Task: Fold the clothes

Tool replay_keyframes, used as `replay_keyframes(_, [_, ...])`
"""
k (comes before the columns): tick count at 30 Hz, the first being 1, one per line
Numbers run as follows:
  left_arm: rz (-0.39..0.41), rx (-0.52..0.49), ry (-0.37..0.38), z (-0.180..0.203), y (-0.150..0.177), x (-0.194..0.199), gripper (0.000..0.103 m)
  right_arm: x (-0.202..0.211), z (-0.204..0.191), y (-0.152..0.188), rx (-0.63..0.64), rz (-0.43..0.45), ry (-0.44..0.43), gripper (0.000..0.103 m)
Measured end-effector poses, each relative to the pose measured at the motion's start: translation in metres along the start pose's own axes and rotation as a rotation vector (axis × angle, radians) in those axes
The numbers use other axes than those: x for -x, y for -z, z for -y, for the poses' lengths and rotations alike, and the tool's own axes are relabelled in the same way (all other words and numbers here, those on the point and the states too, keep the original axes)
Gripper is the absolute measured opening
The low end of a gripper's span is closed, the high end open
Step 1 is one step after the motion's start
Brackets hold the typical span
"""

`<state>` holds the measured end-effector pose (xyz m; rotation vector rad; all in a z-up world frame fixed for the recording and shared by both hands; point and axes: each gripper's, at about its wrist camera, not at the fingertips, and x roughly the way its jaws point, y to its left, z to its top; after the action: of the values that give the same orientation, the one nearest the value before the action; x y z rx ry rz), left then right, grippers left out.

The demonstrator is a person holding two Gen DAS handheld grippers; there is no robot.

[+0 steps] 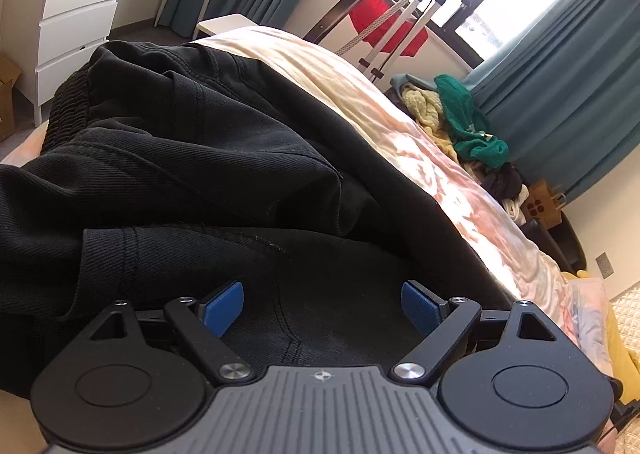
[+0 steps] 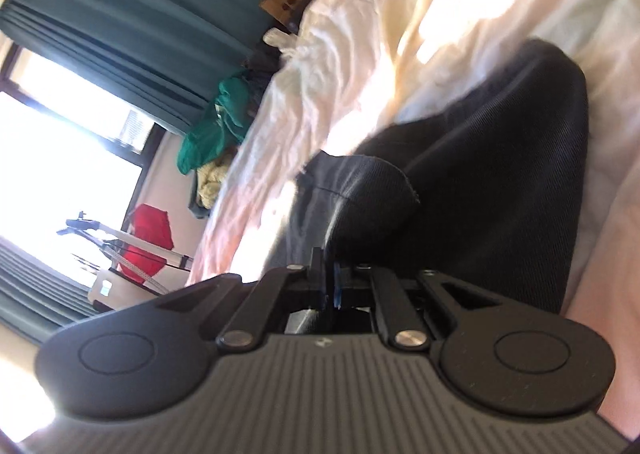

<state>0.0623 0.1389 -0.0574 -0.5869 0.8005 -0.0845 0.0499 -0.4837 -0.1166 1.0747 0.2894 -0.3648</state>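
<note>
The left gripper (image 1: 323, 304) hangs low over a pair of black trousers (image 1: 192, 158) with its jaws spread wide; the blue pads (image 1: 224, 306) stand well apart and nothing lies between them. Dark twill cloth fills the space ahead of and beneath the jaws, with a stitched seam running down between the two pads. Just ahead and to the left of the jaws a hemmed edge (image 1: 120, 246) of the cloth is folded over. Farther ahead on the left the gathered waistband (image 1: 66, 106) shows. The trousers lie bunched on a bed with a pale pink and cream cover (image 1: 400, 126), which stretches away to the right of the jaws. Beyond the bed's far side sits a heap of clothes (image 1: 464, 118), green and yellow on top, in front of teal curtains (image 1: 560, 66). A white chest of drawers (image 1: 76, 22) stands far ahead on the left.

The right gripper (image 2: 330, 278) has its jaws drawn together, and a fold of the black trousers (image 2: 480, 174) is pinched between them, the cloth rising ahead of the jaws in a rounded hump. This view is blurred and rolled sideways. The bed cover (image 2: 360, 54) lies ahead and to the left of the jaws, brightly lit by sun.
</note>
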Motion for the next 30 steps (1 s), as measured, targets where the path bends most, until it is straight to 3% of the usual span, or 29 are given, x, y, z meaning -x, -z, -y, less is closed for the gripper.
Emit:
replay_keyframes(6, [0.002, -0.046, 0.061, 0.01, 0.001, -0.005, 0.088, 0.03, -0.017, -0.007, 0.052, 0.146, -0.091, 0.007])
replay_keyframes(13, [0.017, -0.05, 0.089, 0.02, -0.008, -0.022, 0.09, 0.026, -0.012, -0.009, 0.015, 0.138, -0.079, 0.007])
replay_keyframes(18, [0.031, -0.081, 0.038, 0.04, -0.021, -0.043, 0.093, 0.024, -0.011, -0.008, 0.004, 0.136, -0.085, 0.007])
replay_keyframes(24, [0.043, 0.046, 0.142, 0.059, -0.042, -0.067, 0.095, 0.02, -0.011, -0.006, 0.009, 0.145, -0.087, 0.007])
replay_keyframes(30, [-0.03, 0.186, 0.263, 0.077, -0.054, -0.129, 0.091, 0.016, -0.012, -0.008, 0.027, 0.16, -0.109, 0.007])
